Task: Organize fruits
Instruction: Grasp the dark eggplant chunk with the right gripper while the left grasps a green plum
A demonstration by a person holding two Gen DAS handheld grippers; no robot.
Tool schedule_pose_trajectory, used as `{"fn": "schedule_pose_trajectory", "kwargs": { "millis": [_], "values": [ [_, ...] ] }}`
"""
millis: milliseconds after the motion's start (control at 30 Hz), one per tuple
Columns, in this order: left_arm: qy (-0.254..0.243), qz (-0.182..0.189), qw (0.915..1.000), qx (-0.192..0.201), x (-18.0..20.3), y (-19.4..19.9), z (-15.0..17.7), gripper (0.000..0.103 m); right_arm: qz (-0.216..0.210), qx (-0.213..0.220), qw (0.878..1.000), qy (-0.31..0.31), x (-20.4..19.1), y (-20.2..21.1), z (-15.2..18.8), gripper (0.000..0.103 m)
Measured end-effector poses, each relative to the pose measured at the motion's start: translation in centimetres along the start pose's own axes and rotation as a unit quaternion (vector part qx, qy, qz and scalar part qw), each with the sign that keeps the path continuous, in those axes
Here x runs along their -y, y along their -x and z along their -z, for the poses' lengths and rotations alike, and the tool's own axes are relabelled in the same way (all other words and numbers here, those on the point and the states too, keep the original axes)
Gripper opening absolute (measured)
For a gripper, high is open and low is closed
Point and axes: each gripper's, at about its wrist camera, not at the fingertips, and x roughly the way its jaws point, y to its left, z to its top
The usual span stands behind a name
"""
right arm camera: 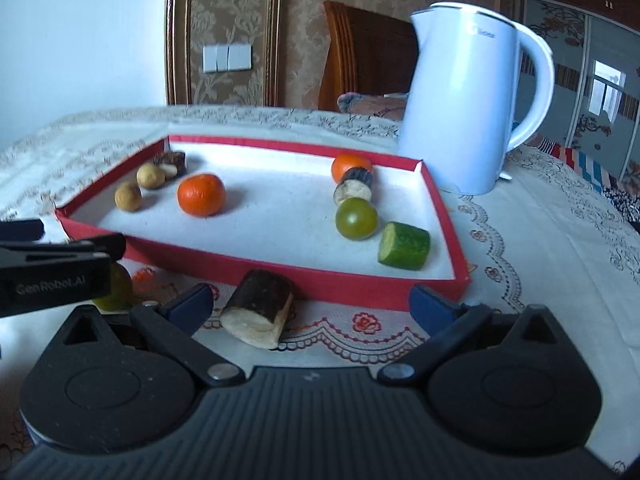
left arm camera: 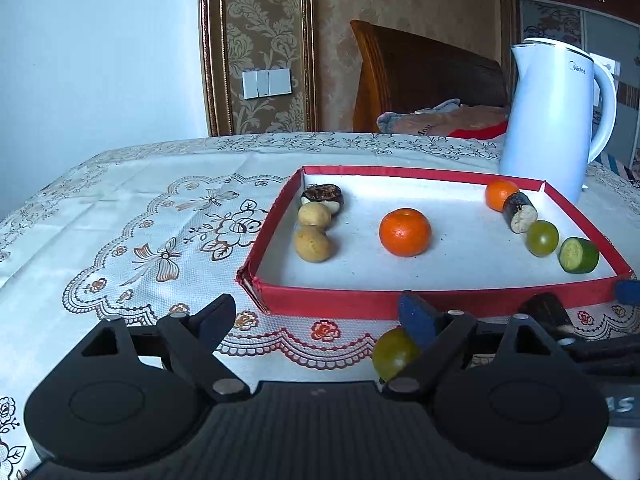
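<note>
Both my grippers low over the desk [left arm camera: 120,208], just in front of the red tray [left arm camera: 328,302].

Left gripper [left arm camera: 316,316]: fingers spread wide, holding nothing. A green tomato [left arm camera: 394,354] sits on the cloth beside my right-hand finger, outside the tray; touching or not, cannot tell.

Right gripper [right arm camera: 312,304]: fingers wide apart, nothing gripped. A dark-skinned cut piece with pale flesh [right arm camera: 258,312] lies on the cloth between them, nearer the left finger, just outside the tray's near wall.

In the tray: two potatoes [left arm camera: 312,232] and a dark cut piece [left arm camera: 323,198] at the left; an orange [left arm camera: 405,232] mid-tray; along the right side a second orange [left arm camera: 499,194], a dark stub [left arm camera: 520,213], a green tomato [left arm camera: 542,238], a cucumber chunk [left arm camera: 579,255].

White kettle [left arm camera: 554,120] stands beyond the tray's far right corner.
</note>
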Motion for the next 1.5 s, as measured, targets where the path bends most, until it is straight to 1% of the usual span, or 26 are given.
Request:
{"fn": "schedule_pose_trajectory", "kwargs": {
  "millis": [33, 67, 133, 167, 200, 267, 300, 333, 400, 500, 567, 633, 700, 833, 933, 1000, 1133, 1200, 1300, 1367, 1467, 1500],
  "values": [
    [0.000, 0.000, 1.0000, 0.000, 0.0, 0.0, 0.0, 0.089, 0.000, -0.006, 1.000, 0.004, -0.2, -0.3, -0.1, 0.099],
    [0.000, -0.001, 1.0000, 0.000, 0.0, 0.0, 0.0, 0.089, -0.001, -0.013, 1.000, 0.004, -0.3, -0.7, -0.1, 0.087],
    [0.001, 0.001, 1.0000, 0.000, 0.0, 0.0, 0.0, 0.089, -0.013, -0.029, 1.000, -0.003, -0.3, -1.3, -0.1, 0.078],
    [0.000, 0.004, 1.0000, 0.000, -0.1, 0.1, 0.0, 0.089, -0.023, -0.034, 0.999, -0.008, -0.1, -1.5, -0.1, 0.071],
    [0.000, 0.007, 1.0000, 0.000, -0.1, 0.1, -0.1, 0.089, -0.034, -0.036, 0.999, -0.014, 0.0, -1.5, 0.0, 0.068],
    [0.003, 0.013, 0.9999, 0.001, -0.2, 0.2, -0.1, 0.089, -0.048, -0.033, 0.998, -0.019, 0.2, -1.3, 0.1, 0.052],
    [0.005, 0.018, 0.9998, 0.002, -0.3, 0.3, -0.1, 0.089, -0.051, -0.031, 0.998, -0.014, -0.1, -1.2, 0.1, 0.048],
    [0.006, 0.023, 0.9997, 0.003, -0.4, 0.5, -0.1, 0.089, -0.057, -0.029, 0.998, -0.007, -0.3, -1.0, 0.2, 0.036],
    [0.011, 0.033, 0.9993, 0.010, -0.6, 0.8, -0.2, 0.089, -0.058, -0.026, 0.998, 0.003, -0.8, -0.8, 0.4, 0.036],
    [0.027, 0.044, 0.9985, 0.019, -1.2, 1.3, -0.3, 0.089, -0.064, -0.024, 0.998, -0.008, -0.3, -0.7, 0.4, 0.036],
    [0.038, 0.059, 0.9974, 0.017, -1.6, 1.4, -0.3, 0.089, -0.064, -0.021, 0.998, -0.018, 0.2, -0.4, 0.5, 0.036],
    [0.038, 0.078, 0.9962, 0.009, -1.6, 1.4, -0.3, 0.089, -0.061, -0.018, 0.998, -0.028, 0.7, -0.2, 0.6, 0.036],
    [0.026, 0.086, 0.9959, 0.011, -1.2, 1.6, -0.2, 0.089, -0.057, -0.013, 0.998, -0.036, 1.2, 0.1, 0.7, 0.036],
    [-0.020, 0.102, 0.9945, 0.017, 0.3, 2.0, 0.2, 0.089, -0.054, -0.012, 0.997, -0.045, 1.8, 0.2, 0.9, 0.036],
    [-0.051, 0.084, 0.9950, 0.018, 1.4, 2.0, 0.7, 0.089, -0.054, -0.016, 0.997, -0.044, 1.8, 0.0, 0.9, 0.036],
    [-0.060, 0.083, 0.9947, 0.010, 1.8, 1.7, 0.8, 0.089, -0.055, -0.016, 0.997, -0.044, 1.8, 0.1, 0.9, 0.036],
    [-0.057, 0.089, 0.9944, 0.001, 1.7, 1.4, 0.9, 0.090, -0.055, -0.016, 0.997, -0.044, 1.7, 0.0, 0.9, 0.036],
    [-0.055, 0.098, 0.9937, -0.007, 1.6, 1.2, 0.9, 0.093, -0.053, -0.015, 0.997, -0.045, 1.8, 0.1, 1.0, 0.036],
    [-0.061, 0.119, 0.9906, -0.026, 1.8, 0.9, 1.2, 0.093, -0.019, 0.000, 0.999, -0.033, 1.6, 0.8, 1.3, 0.036],
    [-0.074, 0.116, 0.9900, -0.031, 2.3, 0.7, 1.3, 0.093, -0.005, 0.006, 1.000, -0.029, 1.8, 1.2, 1.5, 0.036],
    [-0.075, 0.110, 0.9891, -0.063, 2.4, -0.4, 1.5, 0.094, -0.009, -0.005, 0.999, -0.040, 2.5, 0.8, 1.6, 0.036],
    [-0.070, 0.111, 0.9896, -0.060, 2.2, -0.3, 1.4, 0.094, -0.012, -0.011, 0.999, -0.045, 2.6, 0.7, 1.6, 0.036]
  ]
}}
